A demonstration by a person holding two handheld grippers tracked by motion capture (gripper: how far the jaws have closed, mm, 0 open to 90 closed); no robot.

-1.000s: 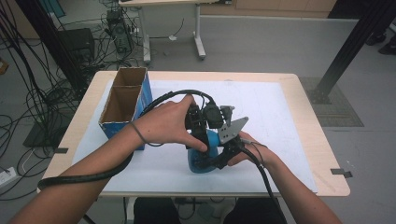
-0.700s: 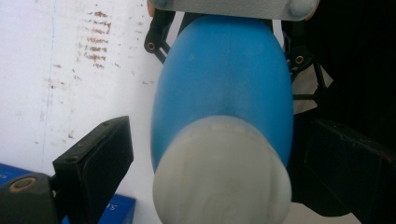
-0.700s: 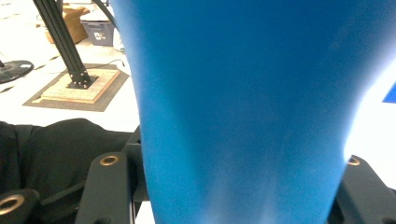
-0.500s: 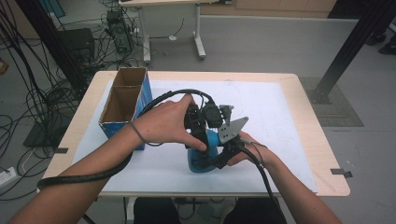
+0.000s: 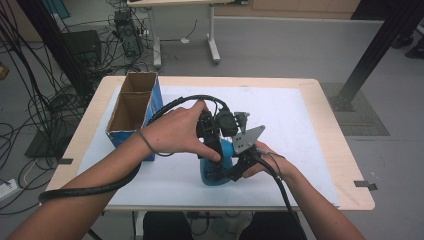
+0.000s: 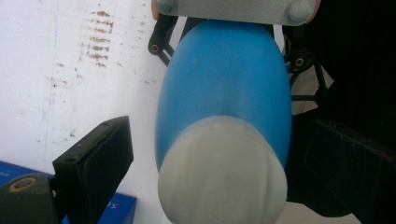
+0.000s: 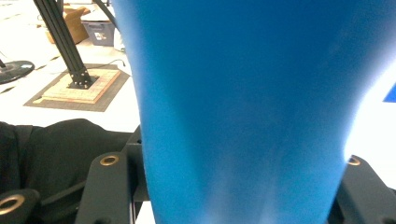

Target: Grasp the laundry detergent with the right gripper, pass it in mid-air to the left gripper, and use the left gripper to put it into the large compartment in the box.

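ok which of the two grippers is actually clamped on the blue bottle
the right gripper: its fingers press the blue bottle from both sides, while the left gripper has its fingers standing apart from the white cap

The blue bottle [image 5: 216, 170] is mostly buried under the two hands in the high view, so you can't make out its full shape there. In the right gripper view it sits so close that it's a blurry blue wall, cut off at the top and bottom edges, and it covers where the jaws meet it. In the left gripper view its white cap [image 6: 223, 175] runs off the bottom edge. The cardboard box [image 5: 134, 107] has its near corner hidden behind the left wrist, and its insides are too dark to tell.
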